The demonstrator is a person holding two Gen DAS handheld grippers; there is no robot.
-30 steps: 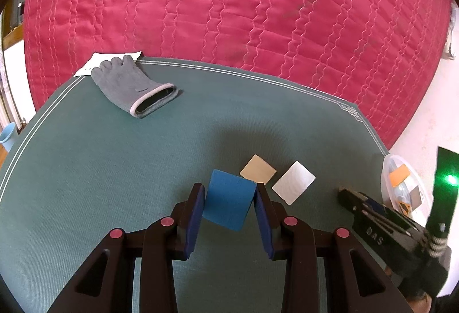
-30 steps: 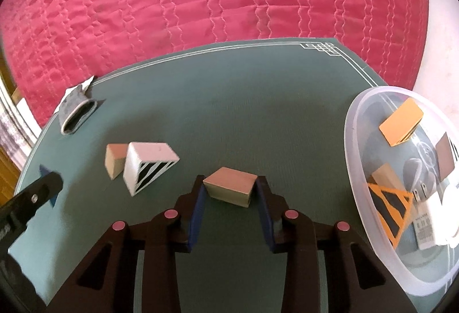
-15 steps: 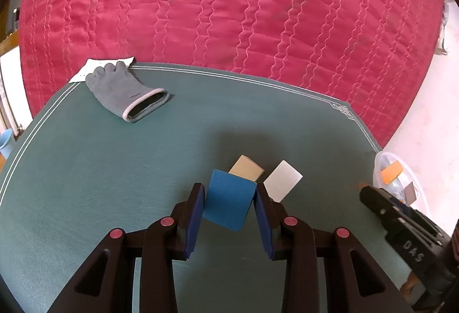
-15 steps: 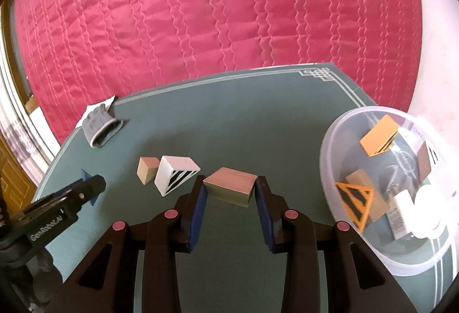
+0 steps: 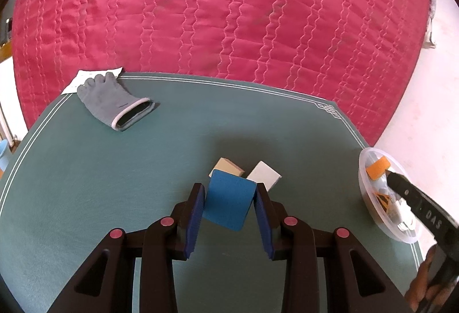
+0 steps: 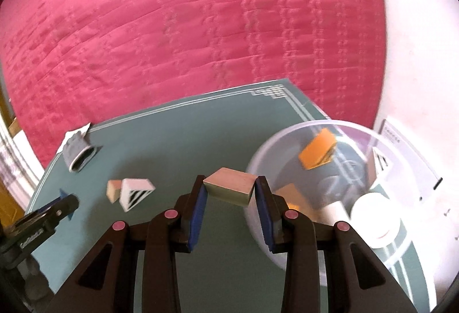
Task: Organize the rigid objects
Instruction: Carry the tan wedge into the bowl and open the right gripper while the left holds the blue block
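Observation:
My left gripper (image 5: 229,205) is shut on a blue block (image 5: 229,205) and holds it above the green table (image 5: 86,183). A tan block (image 5: 225,165) and a white block (image 5: 265,174) lie on the table just beyond it. My right gripper (image 6: 229,192) is shut on a brown wooden block (image 6: 231,186), held in the air at the left rim of a clear plastic bowl (image 6: 287,140). The bowl holds an orange block (image 6: 317,150) and several other pieces. The right gripper's arm shows at the right of the left wrist view (image 5: 424,212).
A grey glove (image 5: 114,102) lies on a sheet of paper at the table's far left corner. A red quilted cover (image 5: 229,11) hangs behind the table. The tan block (image 6: 113,189) and striped white block (image 6: 134,192) lie left of the right gripper.
Both grippers have risen. The right gripper has carried the brown block to the right, up to the bowl's rim. The left gripper still holds the blue block.

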